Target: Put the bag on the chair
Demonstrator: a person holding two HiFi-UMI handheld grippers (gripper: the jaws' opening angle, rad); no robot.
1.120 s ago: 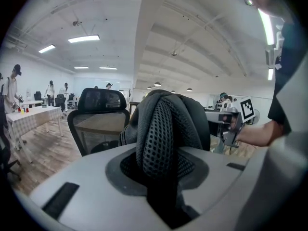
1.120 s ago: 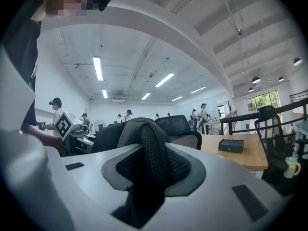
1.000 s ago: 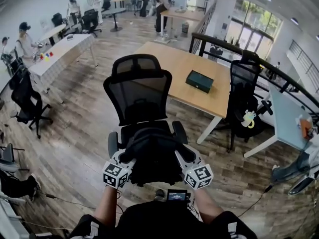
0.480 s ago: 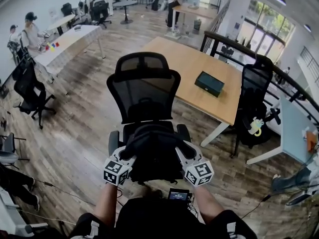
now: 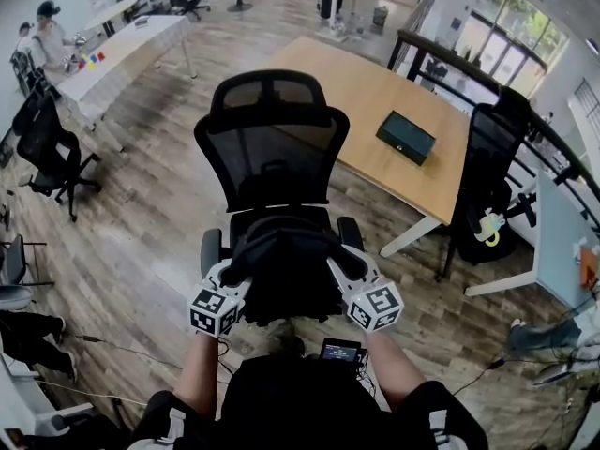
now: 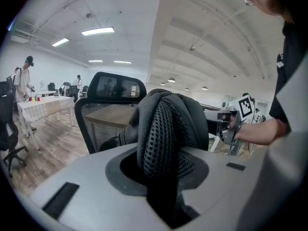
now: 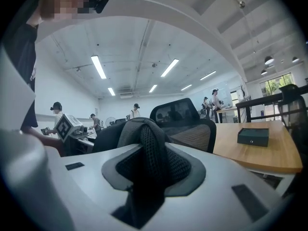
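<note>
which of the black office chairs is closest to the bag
The mesh-backed chair with the headrest, directly behind the bag; the other chairs stand well away, one far left, one far right.

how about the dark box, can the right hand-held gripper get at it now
Probably not: the right hand-held gripper is shut on the bag, and the chair stands between it and the box.

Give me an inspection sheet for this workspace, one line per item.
Surface: chair, seat mostly hidden by the bag; contact cannot be told.
Job's things: black bag at the chair's seat, held by its straps.
Clutter: dark box on wooden desk.
Grippers: left hand-held gripper and right hand-held gripper each shut on a bag strap.
Cables: thin cable on the floor, left.
Surroundings: person at far table; spare office chair.
</note>
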